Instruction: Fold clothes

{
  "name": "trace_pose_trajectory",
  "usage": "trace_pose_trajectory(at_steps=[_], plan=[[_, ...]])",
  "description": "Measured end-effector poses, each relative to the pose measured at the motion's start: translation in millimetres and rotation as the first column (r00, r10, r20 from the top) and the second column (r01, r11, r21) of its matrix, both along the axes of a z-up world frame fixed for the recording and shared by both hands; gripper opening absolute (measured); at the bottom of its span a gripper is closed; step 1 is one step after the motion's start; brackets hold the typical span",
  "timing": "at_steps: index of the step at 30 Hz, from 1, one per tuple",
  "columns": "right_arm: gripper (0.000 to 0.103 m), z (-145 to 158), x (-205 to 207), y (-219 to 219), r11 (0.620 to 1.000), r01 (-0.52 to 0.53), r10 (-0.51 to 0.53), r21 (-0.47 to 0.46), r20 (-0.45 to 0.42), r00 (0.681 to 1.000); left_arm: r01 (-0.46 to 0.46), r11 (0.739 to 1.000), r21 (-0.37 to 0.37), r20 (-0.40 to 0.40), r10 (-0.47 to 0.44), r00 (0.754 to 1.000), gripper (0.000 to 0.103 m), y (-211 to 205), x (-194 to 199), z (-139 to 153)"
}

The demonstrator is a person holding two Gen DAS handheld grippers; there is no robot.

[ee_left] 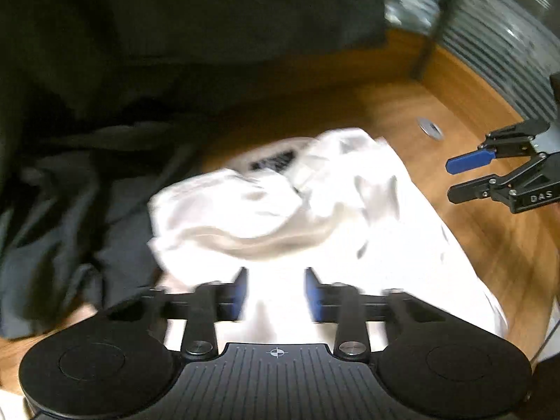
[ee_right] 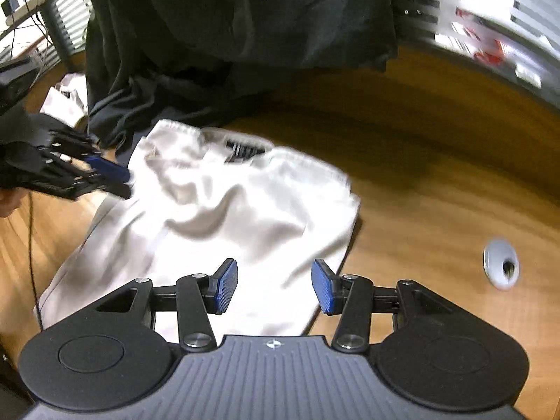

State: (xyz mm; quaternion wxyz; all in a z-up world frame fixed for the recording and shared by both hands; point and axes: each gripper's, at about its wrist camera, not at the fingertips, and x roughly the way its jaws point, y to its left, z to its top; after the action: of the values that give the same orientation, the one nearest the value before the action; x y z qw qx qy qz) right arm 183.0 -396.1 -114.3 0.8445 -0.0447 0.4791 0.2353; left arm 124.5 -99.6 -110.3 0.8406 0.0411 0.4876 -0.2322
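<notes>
Left claw (ee_left: 275,292): jaws are seen narrowed over white cloth near the garment's left edge; whether the blue pads (ee_left: 238,294) actually pinch the fabric cannot be told through the blur.
Right claw (ee_right: 274,285): jaws stand apart, nothing is gripped; the white cloth lies below the gap and is not pressed by either pad.
White garment (ee_right: 224,217): it is spread on the worktop (ee_right: 437,189) near the middle, collar and label turned toward the far edge, the upper part rumpled and bunched.
Dark clothes (ee_right: 227,35): a heap is piled along the far edge, touching the white garment's upper left corner.
Risk, thin hold: if only one layer is caught by the left claw, the cloth could slip out and the fold would fall crooked.
Risk, uneven lift: with the right claw empty, the garment could be dragged sideways and more creases bunched up.
Risk, snagging: the dark heap could be pulled along where the two touch.
Risk, cable hole (ee_right: 501,264): a corner dragged toward the right edge could be caught on it.
</notes>
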Motion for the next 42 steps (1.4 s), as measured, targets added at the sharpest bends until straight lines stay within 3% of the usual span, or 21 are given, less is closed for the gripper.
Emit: trace_pose_trajectory(at_steps=[5, 11, 15, 23, 33, 42], plan=[[0.052, -5, -28, -4, 0.999, 0.032, -0.032, -0.002, -0.034, 0.999, 0.048, 0.998, 0.029, 0.015, -0.048, 0.999, 0.018, -23, 17, -11], [0.052, -9, -52, -3, 0.998, 0.047, -0.048, -0.049, -0.027, 0.998, -0.089, 0.984, 0.152, 0.097, 0.075, 0.992, 0.018, -22, 54, -20], [0.052, -9, -71, 7, 0.994, -0.026, 0.025, -0.103, -0.013, 1.000, -0.167, 0.968, 0.187, 0.140, 0.142, 0.980, 0.019, -8, 61, -8], [0.052, -2, -107, 35, 0.959, -0.206, 0.218, -0.193, 0.038, 0.975, -0.137, 0.963, 0.230, 0.138, 0.108, 0.985, 0.022, 18, 13, 30], [0.052, 14, -57, 66, 0.949, -0.226, 0.257, -0.219, 0.124, 0.958, -0.184, 0.966, 0.181, 0.072, 0.173, 0.982, 0.040, 30, -65, 38], [0.046, -16, 13, 107, 0.941, -0.213, 0.259, -0.264, 0.152, 0.954, -0.221, 0.967, 0.125, 0.057, 0.215, 0.975, 0.040, -5, -24, 6]])
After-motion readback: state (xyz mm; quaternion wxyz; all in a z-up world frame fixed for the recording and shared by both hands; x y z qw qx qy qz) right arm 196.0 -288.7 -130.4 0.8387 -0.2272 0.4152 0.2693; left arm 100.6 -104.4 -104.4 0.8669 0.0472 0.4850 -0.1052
